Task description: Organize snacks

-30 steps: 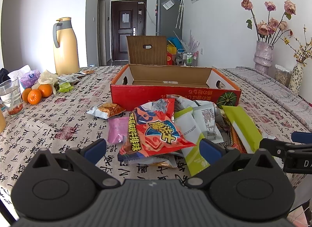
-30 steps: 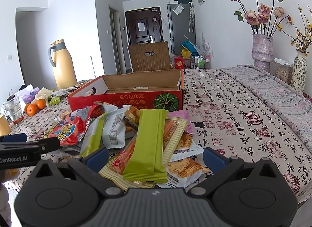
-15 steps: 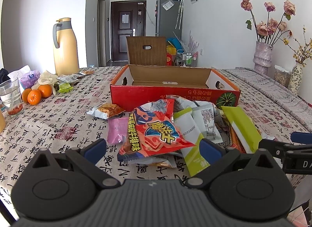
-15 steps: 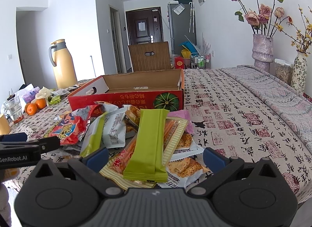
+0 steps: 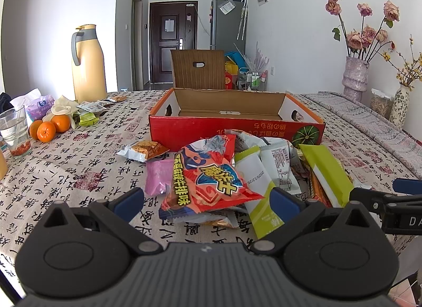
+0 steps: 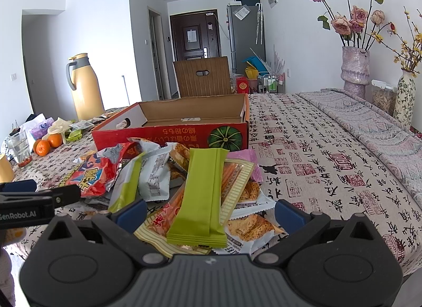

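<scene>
Hovering low over the near table edge, the left gripper (image 5: 207, 201) has its jaws spread wide with nothing between them; just ahead lies the red chip bag (image 5: 208, 175) atop the snack pile; the right gripper (image 6: 209, 213) is likewise wide and empty — its fingers flank a green wrapper (image 6: 201, 196) resting on a packet of orange sticks (image 6: 237, 183); beyond the pile sits the open red cardboard box (image 5: 234, 128), empty, on the calligraphy-print tablecloth (image 6: 316, 164)

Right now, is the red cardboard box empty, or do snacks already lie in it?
Apparently empty: the red box shows bare cardboard floor in both views, and the snack pile lies on the tablecloth before it. Its near inner edge is hidden.
</scene>
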`<state>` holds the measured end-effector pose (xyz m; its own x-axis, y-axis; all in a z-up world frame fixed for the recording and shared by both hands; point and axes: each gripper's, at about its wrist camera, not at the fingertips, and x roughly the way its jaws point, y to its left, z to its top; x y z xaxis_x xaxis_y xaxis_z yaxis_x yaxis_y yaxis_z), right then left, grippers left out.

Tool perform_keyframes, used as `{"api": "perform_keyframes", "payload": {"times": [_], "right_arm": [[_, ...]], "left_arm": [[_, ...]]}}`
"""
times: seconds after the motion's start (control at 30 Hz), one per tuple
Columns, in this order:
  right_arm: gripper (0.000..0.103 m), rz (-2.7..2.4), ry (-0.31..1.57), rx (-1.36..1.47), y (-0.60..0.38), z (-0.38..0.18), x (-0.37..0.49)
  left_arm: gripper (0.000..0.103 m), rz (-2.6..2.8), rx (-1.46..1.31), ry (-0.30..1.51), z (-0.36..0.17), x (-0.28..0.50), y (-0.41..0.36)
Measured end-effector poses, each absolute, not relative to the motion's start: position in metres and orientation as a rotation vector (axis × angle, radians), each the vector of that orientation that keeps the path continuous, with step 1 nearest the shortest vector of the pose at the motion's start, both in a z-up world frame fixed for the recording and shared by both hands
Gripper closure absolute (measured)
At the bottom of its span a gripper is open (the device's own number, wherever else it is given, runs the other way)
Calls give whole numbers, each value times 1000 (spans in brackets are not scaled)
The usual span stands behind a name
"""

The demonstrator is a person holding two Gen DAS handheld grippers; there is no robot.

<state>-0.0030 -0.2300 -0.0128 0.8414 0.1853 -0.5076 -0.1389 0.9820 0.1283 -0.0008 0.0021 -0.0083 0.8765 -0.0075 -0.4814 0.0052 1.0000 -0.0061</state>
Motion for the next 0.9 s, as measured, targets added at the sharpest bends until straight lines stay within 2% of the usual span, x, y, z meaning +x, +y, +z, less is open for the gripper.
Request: {"api": "perform_keyframes", "payload": {"times": [0.5, 0.9], "right_arm": [[0, 200, 554, 68, -226, -13, 10], [37, 215, 596, 65, -213, -23, 45]], "left_arm": [[0, -17, -22, 502, -9, 10, 6], [0, -8, -30, 517, -14, 22, 12]]}}
